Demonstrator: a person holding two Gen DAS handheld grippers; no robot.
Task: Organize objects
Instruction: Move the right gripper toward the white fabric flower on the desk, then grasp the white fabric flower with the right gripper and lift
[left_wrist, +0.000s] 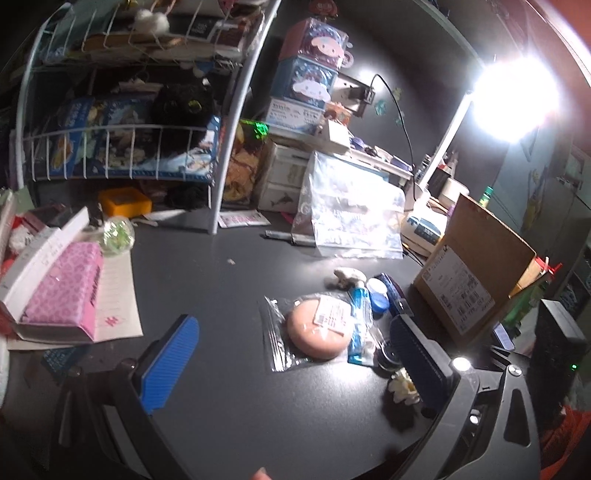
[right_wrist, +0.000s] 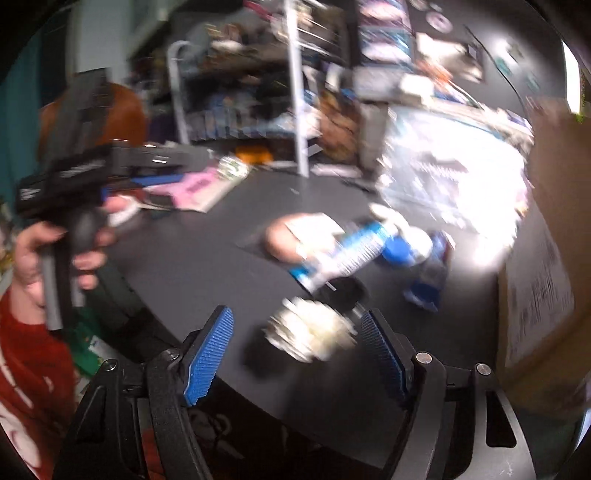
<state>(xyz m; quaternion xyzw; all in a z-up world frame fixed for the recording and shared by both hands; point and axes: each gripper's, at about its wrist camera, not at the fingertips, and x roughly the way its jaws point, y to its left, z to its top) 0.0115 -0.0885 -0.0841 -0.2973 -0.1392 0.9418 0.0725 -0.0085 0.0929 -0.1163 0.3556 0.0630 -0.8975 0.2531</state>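
Observation:
A round beige puff in a clear bag (left_wrist: 320, 330) lies on the dark desk (left_wrist: 221, 280). Beside it lie a blue tube (left_wrist: 360, 317), a blue-capped case (left_wrist: 378, 293), a small black jar (left_wrist: 388, 360) and a white flower clip (left_wrist: 402, 386). My left gripper (left_wrist: 291, 354) is open above the desk, its jaws either side of the bag. My right gripper (right_wrist: 299, 350) is open, and the white flower clip (right_wrist: 314, 334) lies between its jaws, blurred. The right wrist view also shows the blue tube (right_wrist: 347, 251) and the puff (right_wrist: 288, 236).
A cardboard box (left_wrist: 472, 280) stands at the right. A white wire shelf (left_wrist: 122, 110) stands at the back left, with a pink book (left_wrist: 66, 295) below it. A clear plastic bag (left_wrist: 351, 214) leans at the back, beside a bright lamp (left_wrist: 517, 99).

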